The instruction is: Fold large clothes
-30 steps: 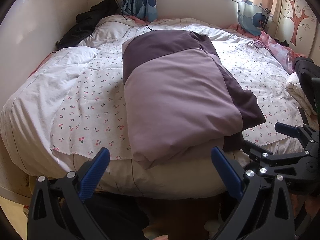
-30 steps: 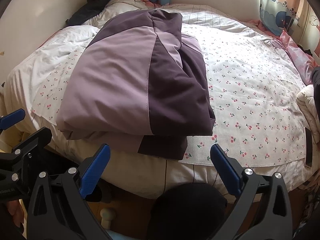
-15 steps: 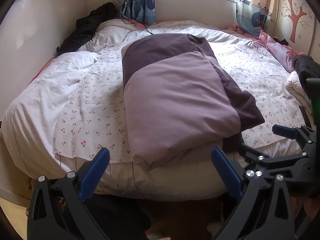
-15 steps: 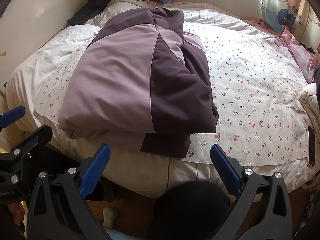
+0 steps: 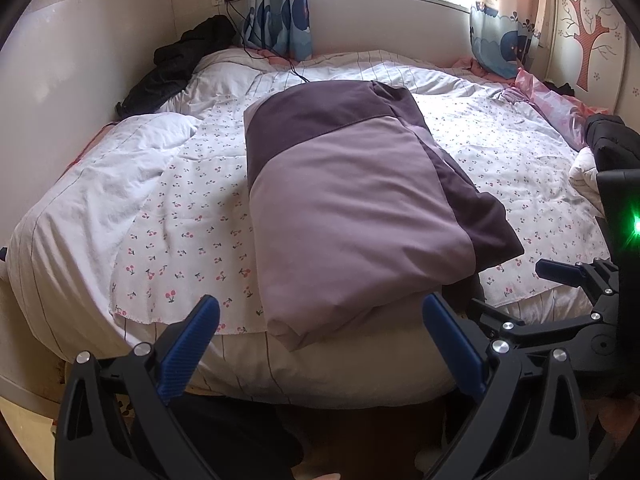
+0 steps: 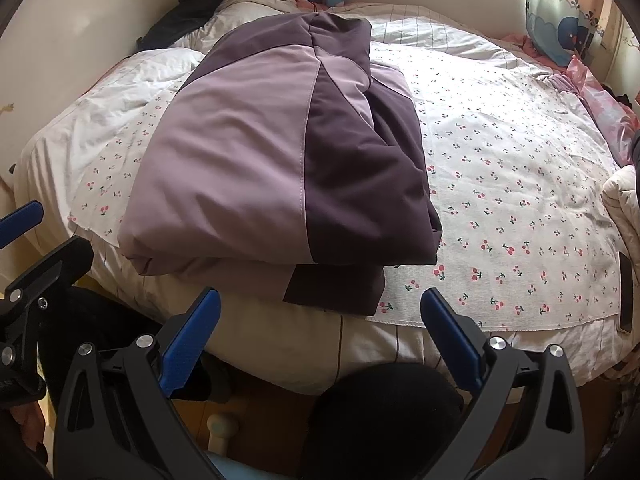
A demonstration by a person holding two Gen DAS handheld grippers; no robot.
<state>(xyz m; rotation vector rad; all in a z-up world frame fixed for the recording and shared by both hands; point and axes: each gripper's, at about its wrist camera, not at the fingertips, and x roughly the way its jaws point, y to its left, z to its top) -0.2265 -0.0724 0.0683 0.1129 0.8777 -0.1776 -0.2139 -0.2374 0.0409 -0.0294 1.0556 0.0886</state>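
Observation:
A large jacket in light and dark purple (image 5: 344,200) lies folded into a long bundle on the cherry-print sheet of the bed (image 5: 180,236); it also shows in the right wrist view (image 6: 256,168). Its near end hangs slightly over the bed's front edge. My left gripper (image 5: 320,328) is open and empty, held back from the bed edge just before the jacket's near end. My right gripper (image 6: 320,320) is open and empty, also off the bed in front of the jacket's dark near corner. Each gripper shows at the side of the other's view.
A black garment (image 5: 180,64) lies at the far left corner by the wall. A pink cloth (image 5: 552,100) and a dark and white pile (image 5: 600,152) sit at the right edge. A dark phone-like slab (image 6: 625,292) lies on the sheet's right side. Curtains and a window stand behind.
Both grippers have drawn back slightly from the bed and risen a little; the jacket lies unchanged. Both stay open.

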